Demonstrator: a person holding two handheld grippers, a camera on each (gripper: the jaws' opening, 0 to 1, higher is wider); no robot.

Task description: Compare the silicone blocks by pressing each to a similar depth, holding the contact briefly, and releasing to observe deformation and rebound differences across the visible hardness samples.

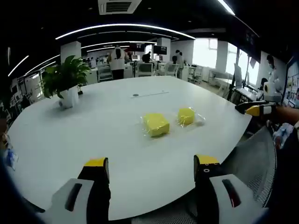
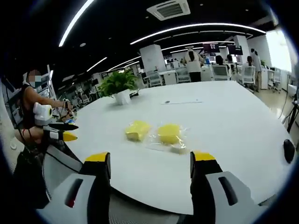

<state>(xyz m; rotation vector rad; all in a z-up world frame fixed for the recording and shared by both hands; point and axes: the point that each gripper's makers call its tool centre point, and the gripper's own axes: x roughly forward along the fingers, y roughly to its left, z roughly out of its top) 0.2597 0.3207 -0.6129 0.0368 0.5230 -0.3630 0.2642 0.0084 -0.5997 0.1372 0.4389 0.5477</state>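
Observation:
Two yellow silicone blocks in clear plastic wrap lie side by side on the white table [image 1: 93,135]. In the left gripper view the nearer block [image 1: 155,124] is left of the farther block [image 1: 186,115]. My left gripper [image 1: 150,162] hovers open over the table's near edge, well short of both, with nothing between its fingers. My right gripper [image 1: 254,109] reaches in from the right, off the table. In the right gripper view the blocks [image 2: 137,130] [image 2: 169,133] lie ahead of my open, empty right gripper [image 2: 149,157]. The left gripper [image 2: 60,135] shows at the left.
A potted plant [image 1: 65,81] [image 2: 119,86] stands toward the table's far side. A mesh chair back [image 1: 254,158] sits at the table edge. A dark object [image 2: 288,150] rests near the table's right rim. A person [image 2: 28,107] is at the left; others stand among desks behind.

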